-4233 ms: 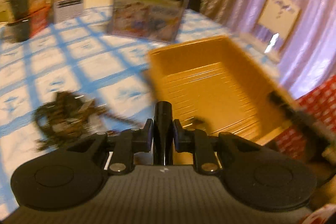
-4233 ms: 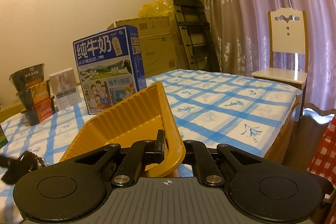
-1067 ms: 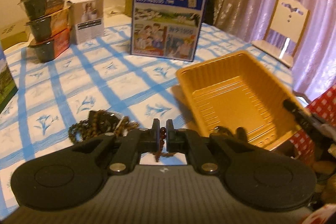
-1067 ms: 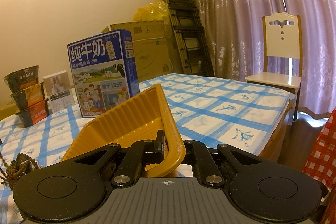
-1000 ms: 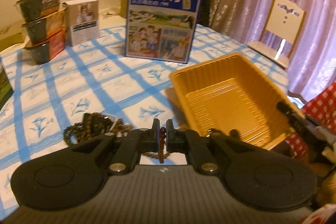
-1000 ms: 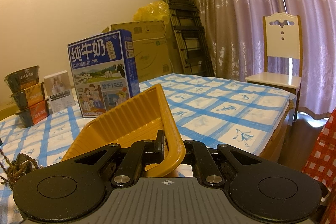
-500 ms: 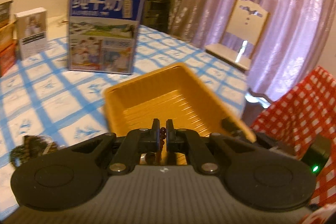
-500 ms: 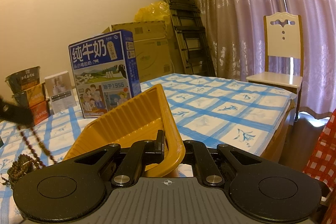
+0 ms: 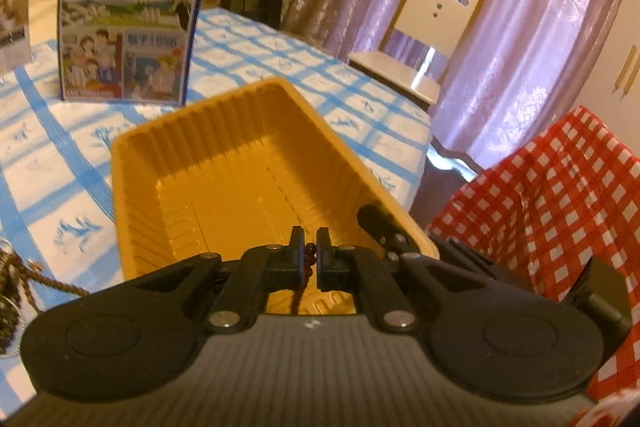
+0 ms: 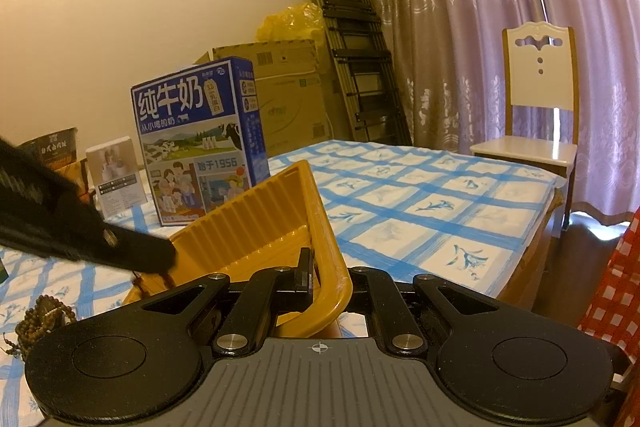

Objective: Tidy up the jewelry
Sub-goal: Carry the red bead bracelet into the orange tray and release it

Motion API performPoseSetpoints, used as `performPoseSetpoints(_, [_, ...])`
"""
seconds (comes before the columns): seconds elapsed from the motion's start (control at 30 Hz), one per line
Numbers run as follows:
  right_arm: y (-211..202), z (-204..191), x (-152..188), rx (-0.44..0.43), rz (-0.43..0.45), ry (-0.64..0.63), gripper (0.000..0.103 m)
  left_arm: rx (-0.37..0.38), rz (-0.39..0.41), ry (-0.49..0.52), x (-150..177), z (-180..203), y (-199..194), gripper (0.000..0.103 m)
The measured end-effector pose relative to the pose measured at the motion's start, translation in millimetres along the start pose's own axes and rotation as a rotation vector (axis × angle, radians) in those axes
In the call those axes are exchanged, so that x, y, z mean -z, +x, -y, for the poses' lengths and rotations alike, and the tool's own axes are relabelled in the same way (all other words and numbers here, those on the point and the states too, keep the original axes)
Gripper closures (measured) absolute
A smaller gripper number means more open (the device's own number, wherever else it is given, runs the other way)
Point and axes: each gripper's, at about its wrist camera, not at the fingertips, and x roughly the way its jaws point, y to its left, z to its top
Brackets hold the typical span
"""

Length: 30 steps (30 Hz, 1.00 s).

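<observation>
Left claw: my left gripper (image 9: 310,249) is pinched nearly closed on a strand of dark reddish beads (image 9: 309,254); a few beads show in the slit between the pads, the rest hangs below toward the tray floor.
Left claw, place: tips sit over the near end of the yellow tray (image 9: 236,163), inside its rim line, pointing down into it. From the right wrist view the same claw (image 10: 160,259) comes in from the left as a dark blur, with the strand dangling under its tip.
Right claw: my right gripper (image 10: 320,273) is clamped shut on the tray's near corner wall (image 10: 328,267); one pad is inside the wall, the other outside. The tray looks tipped up on that side.
Tray: ribbed plastic, bare inside as far as I can see, standing on the blue-checked tablecloth (image 9: 52,155).
Remaining jewelry: a heap of brown bead strands (image 10: 42,319) lies on the cloth left of the tray, well apart from it; its cord end shows at the left edge of the left wrist view (image 9: 24,267).
Surroundings: blue milk carton (image 9: 128,15) upright behind the tray; small white box (image 10: 118,175) beside it; white chair (image 10: 538,115) by the curtain; red-checked cloth (image 9: 560,207) off the table's right end.
</observation>
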Motion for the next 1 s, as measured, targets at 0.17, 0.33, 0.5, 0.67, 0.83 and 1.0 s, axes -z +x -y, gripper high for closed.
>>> performPoseSetpoints(0.17, [1,-1,0,0.000,0.000,0.001,0.096,0.002,-0.039,0.001,7,0,12,0.099])
performPoseSetpoints(0.33, [0,-1,0,0.000,0.000,0.001,0.096,0.001,-0.045,-0.007,10,-3,15,0.096])
performPoseSetpoints(0.5, [0,1,0,0.000,0.000,0.001,0.096,-0.005,-0.017,-0.020,9,-5,7,0.085])
performPoseSetpoints(0.67, [0,0,0,0.000,0.000,0.001,0.096,-0.052,0.018,-0.028,11,-15,-13,0.077])
performPoseSetpoints(0.83, [0,1,0,0.000,0.000,0.002,0.096,-0.158,0.060,-0.043,18,-42,-44,0.069])
performPoseSetpoints(1.0, [0,1,0,0.000,0.001,0.002,0.096,-0.318,0.077,-0.059,37,-76,-75,0.066])
